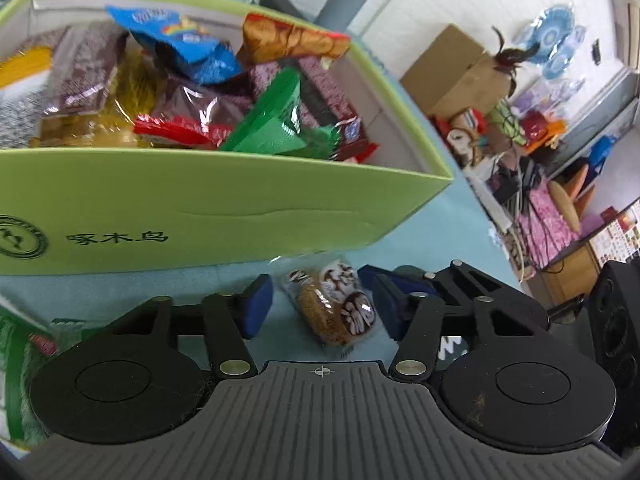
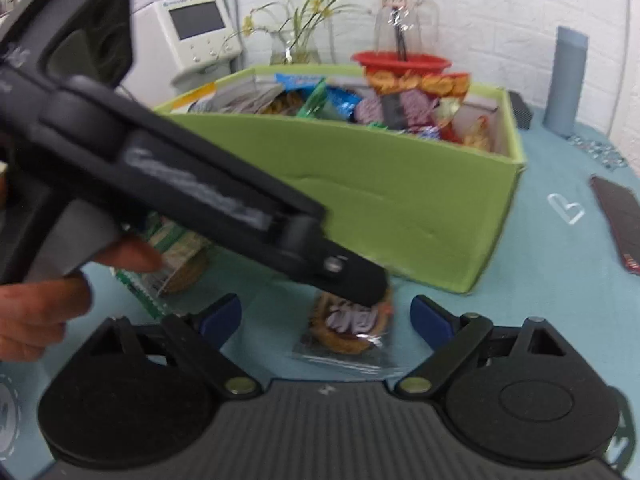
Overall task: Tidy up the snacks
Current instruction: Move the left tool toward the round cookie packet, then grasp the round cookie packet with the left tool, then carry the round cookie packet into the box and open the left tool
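A green cardboard box (image 1: 224,204) holds several snack packets; it also shows in the right wrist view (image 2: 400,200). A clear-wrapped brown cake snack (image 1: 332,304) lies on the light-blue tablecloth in front of the box. My left gripper (image 1: 320,300) is open, its blue pads on either side of this snack without touching it. In the right wrist view the same snack (image 2: 348,328) lies between the open pads of my right gripper (image 2: 326,320), with the left gripper's black arm (image 2: 200,196) reaching over it.
A green-wrapped snack (image 2: 176,256) lies left of the cake snack. A red basket (image 2: 400,60), glass jug and flower vase stand behind the box. A grey cylinder (image 2: 568,80) stands at the right. A dark flat packet (image 2: 616,220) lies at the far right.
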### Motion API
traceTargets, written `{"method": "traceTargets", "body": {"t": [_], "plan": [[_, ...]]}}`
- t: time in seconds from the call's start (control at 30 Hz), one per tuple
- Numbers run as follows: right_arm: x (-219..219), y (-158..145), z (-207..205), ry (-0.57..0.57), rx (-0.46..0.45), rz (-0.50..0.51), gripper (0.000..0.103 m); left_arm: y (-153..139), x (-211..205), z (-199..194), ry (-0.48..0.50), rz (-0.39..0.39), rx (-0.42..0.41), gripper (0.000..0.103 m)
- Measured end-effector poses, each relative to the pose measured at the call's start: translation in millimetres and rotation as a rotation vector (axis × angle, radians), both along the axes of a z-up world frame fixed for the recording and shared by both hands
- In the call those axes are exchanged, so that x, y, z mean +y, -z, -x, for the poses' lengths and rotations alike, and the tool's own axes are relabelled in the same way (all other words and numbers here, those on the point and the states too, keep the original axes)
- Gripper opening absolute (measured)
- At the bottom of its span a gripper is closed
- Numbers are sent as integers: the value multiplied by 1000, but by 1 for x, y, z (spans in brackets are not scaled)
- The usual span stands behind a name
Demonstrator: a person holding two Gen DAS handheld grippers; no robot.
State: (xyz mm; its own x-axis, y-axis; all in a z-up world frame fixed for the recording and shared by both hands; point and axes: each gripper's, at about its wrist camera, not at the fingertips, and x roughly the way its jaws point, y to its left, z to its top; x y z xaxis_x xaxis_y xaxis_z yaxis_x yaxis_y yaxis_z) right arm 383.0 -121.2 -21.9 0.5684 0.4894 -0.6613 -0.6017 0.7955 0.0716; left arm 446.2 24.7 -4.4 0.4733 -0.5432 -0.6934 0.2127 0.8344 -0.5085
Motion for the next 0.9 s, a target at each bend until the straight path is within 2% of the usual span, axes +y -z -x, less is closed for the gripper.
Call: {"method": "traceTargets", "body": {"t": [0.1,0.23,0.43,0.5,0.6,0.67,0.73,0.77,0.8,0.83,0.87,0.9], "plan": [[4,0,18,-20,-3,-6,92,2,1,9,18,9,-2,15],[2,2,58,-18,0,-28,92,7,9,43,28,24,4,15],[5,3,130,-17,-12,-61,93,9,16,122,0,38,-22,16],[7,4,144,-19,-19,-58,93,8,16,141,-10,23,-45,19],[5,-1,154,24,-44,-54,92,2,20,158,-36,-5,-84,31],[-1,-6,159,65,-73,-56,92,-3,22,165,-51,-12,-123,44],[-3,-8,161,83,-80,-56,92,-3,22,165,-56,-3,-128,49],[-2,-6,160,82,-78,-48,92,-2,22,163,-50,2,-121,48],[0,-3,162,78,-75,-34,87,1,20,160,-43,3,-107,46],[3,1,155,74,-67,-14,73,4,18,158,-33,4,-92,38],[6,3,153,70,-89,-2,71,7,17,157,-19,12,-90,20],[8,2,154,73,-97,5,61,9,14,156,0,14,-81,12]]}}
